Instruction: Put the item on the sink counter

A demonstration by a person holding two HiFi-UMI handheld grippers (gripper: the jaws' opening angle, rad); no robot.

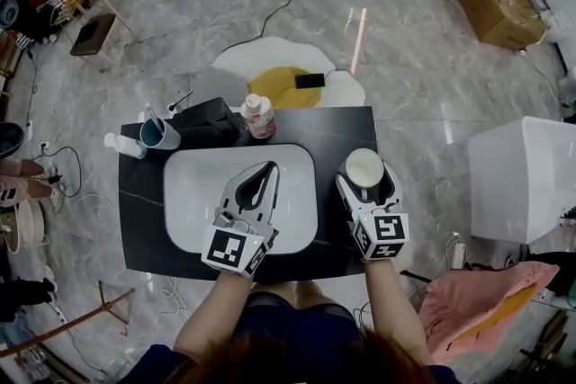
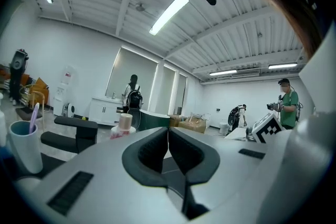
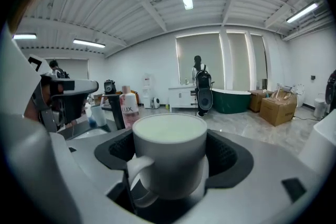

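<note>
mug (image 1: pixel 364 168) is gripped by the right gripper (image 1: pixel 366 179), whose jaws are spread wide and pressed against opposite sides of its round wall. in the right gripper view the handle is turned back toward the camera, between the jaw roots. in the head view the mug is seen over the right part of the black counter (image 1: pixel 333 126), just beside the white basin (image 1: pixel 193 184) and near the counter's right edge. the left gripper (image 1: pixel 267 170) is held over the basin with its jaws closed tip to tip and nothing between them.

several risks can be judged from here. if the jaws are opened while the mug is off the surface, it could be dropped, chipped or tipped over. because the wall is smooth and curved, a slip in the pads is possible if the gripper is tilted. the handle could be caught by the jaws as they are drawn back, and the mug dragged toward the edge.

the mug's base is hidden in every view, so it cannot be told whether the counter is touched. the inside is seen only as a pale surface, so its contents cannot be made out. the bottle (image 1: pixel 258 115), faucet (image 1: pixel 211 120) and blue cup (image 1: pixel 160 132) at the back are well apart from the mug.
</note>
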